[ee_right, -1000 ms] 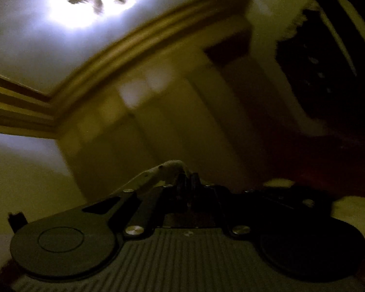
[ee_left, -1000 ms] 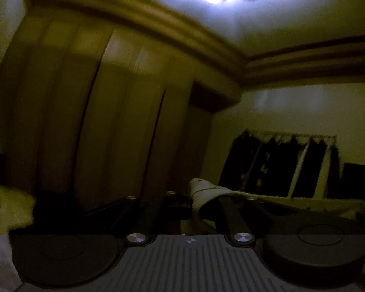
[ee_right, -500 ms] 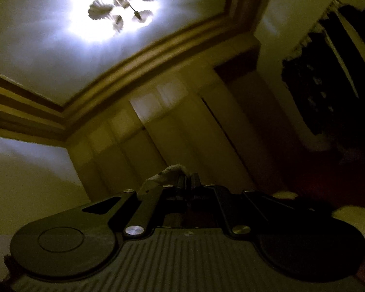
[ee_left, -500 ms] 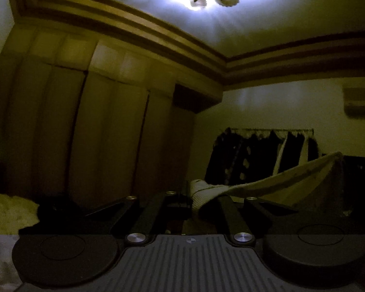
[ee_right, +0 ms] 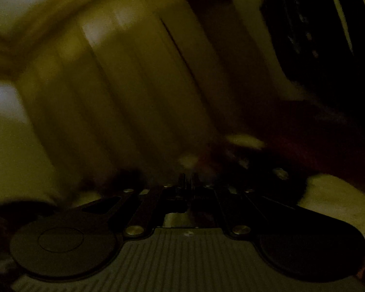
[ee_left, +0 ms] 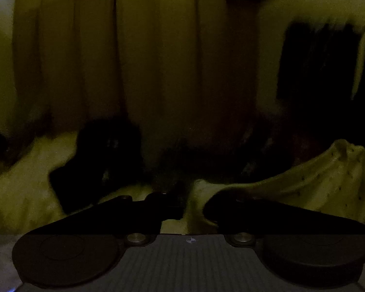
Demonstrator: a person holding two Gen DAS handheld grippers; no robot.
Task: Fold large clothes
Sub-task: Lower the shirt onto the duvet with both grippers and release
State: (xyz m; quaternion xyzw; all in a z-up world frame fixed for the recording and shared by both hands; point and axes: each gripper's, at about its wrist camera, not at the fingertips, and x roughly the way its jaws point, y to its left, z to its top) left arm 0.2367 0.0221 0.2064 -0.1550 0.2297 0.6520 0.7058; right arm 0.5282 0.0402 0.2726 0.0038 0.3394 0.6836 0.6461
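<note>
Knitwear, pale and dotted: the garment (ee_left: 328, 180) rises at near right in the left view, one ribbed edge caught in the left tongs (ee_left: 192, 194), which look closed on it. It should handle soft, limp and light, sagging between grips, so hems or corners are the places to hold. The right tongs (ee_right: 188, 182) stand nearly closed; whether cloth sits in them I cannot tell. Wardrobe doors (ee_left: 158, 60) fill the far side, with hanging clothes (ee_left: 323, 60) at far right.

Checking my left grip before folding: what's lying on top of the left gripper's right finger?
The pale garment drapes over the right finger of the left gripper, running off to the right. The fingertip beneath is covered, and the frame is too dark to confirm the pinch.
</note>
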